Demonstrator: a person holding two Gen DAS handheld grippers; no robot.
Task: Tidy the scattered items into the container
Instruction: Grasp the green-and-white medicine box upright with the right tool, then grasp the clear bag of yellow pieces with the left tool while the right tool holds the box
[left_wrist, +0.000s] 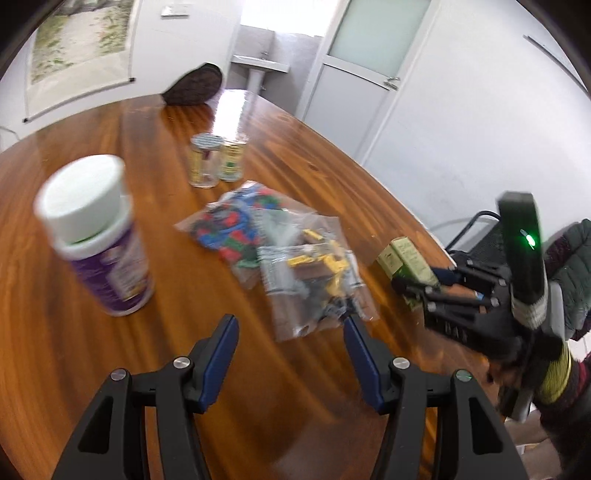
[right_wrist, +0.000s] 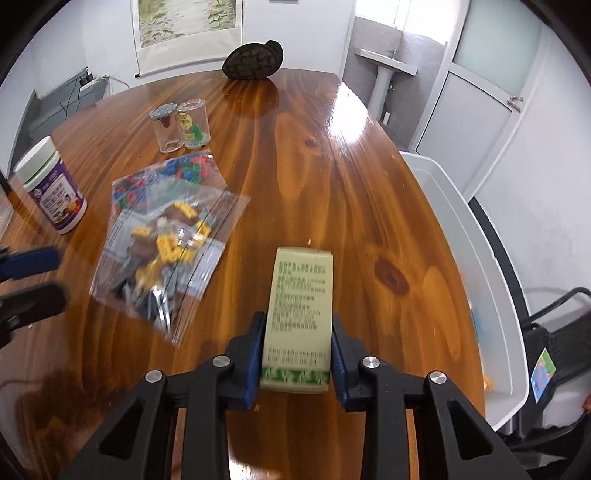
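My right gripper (right_wrist: 297, 325) is shut on a pale green printed box (right_wrist: 301, 306), held over the wooden table (right_wrist: 332, 177); both also show in the left wrist view, gripper (left_wrist: 410, 291) and box (left_wrist: 406, 258). A white plastic container (right_wrist: 461, 236) sits past the table's right edge. My left gripper (left_wrist: 290, 321) is open and empty, just short of a clear bag of yellow and brown bricks (left_wrist: 317, 280), also in the right wrist view (right_wrist: 166, 254). A second bag of red, blue and green bricks (left_wrist: 236, 229) lies behind it.
A white-capped purple jar (left_wrist: 99, 236) stands at the left. Two small clear jars (left_wrist: 216, 160) stand further back. A dark woven basket (left_wrist: 194, 86) sits at the table's far end. A black chair (right_wrist: 554, 325) stands beside the container.
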